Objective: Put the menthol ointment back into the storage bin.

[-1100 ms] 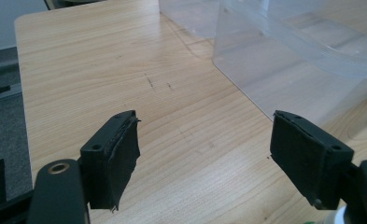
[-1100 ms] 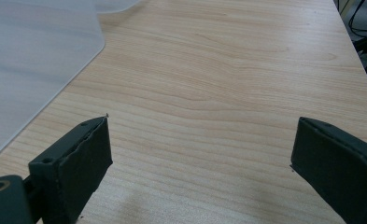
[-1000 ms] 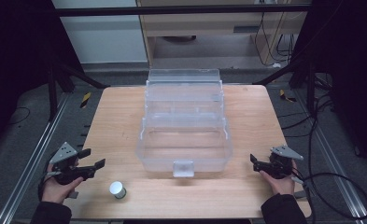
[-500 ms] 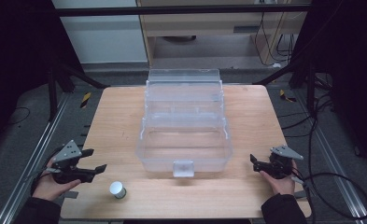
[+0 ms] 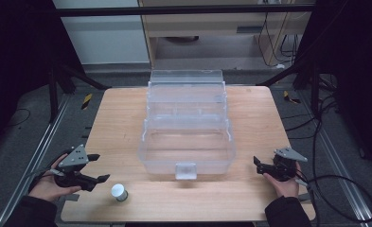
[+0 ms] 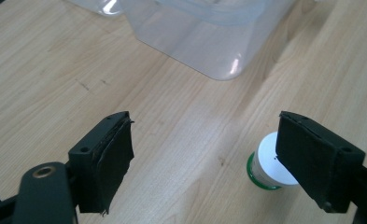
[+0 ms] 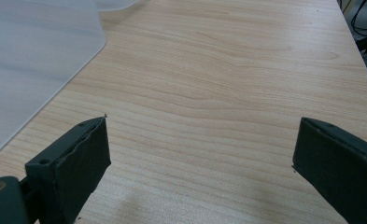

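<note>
A clear plastic tiered box stands open in the middle of the wooden table. A small white jar with a green base stands near the front left; in the left gripper view the jar is partly behind the right jaw. My left gripper is held at the front left corner, open and empty, just left of the jar. My right gripper rests at the front right, open, with bare wood between its jaws and the box's corner to its left.
Metal frame rails run along both sides of the table. Cables lie on the floor at the right. A cabinet stands behind the table. Bare wood lies right of the box.
My left gripper has shifted slightly back and down toward the front left corner, its jaws now angled at the jar. The right gripper has stayed in place.
</note>
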The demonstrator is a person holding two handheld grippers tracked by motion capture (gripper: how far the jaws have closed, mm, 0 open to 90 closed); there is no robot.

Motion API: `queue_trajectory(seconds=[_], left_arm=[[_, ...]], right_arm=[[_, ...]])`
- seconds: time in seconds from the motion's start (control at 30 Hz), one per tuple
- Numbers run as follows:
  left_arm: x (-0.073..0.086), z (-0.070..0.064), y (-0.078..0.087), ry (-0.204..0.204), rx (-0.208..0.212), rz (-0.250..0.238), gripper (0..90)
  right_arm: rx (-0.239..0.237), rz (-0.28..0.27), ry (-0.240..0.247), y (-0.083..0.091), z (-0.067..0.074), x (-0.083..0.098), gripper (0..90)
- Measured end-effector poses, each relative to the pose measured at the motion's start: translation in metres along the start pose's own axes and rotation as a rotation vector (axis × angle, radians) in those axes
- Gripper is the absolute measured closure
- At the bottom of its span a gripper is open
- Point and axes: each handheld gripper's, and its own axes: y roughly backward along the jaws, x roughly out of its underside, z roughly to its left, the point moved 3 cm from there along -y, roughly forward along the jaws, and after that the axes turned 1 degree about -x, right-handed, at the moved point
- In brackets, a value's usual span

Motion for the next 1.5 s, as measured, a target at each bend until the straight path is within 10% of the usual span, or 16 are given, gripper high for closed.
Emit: queue_trajectory(seconds=[0.63, 1.5], left_arm=[[-0.005, -0.014, -0.007, -0.228, 0.114, 0.134, 18.8], [-0.003, -0.034, -0.034, -0.365, 0.223, 0.240, 19.0]], right_arm=[[-0.006, 0.008, 0.003, -0.001, 0.000, 0.000, 4.3], [-0.010, 0.010, 0.010, -0.001, 0.000, 0.000, 6.2]])
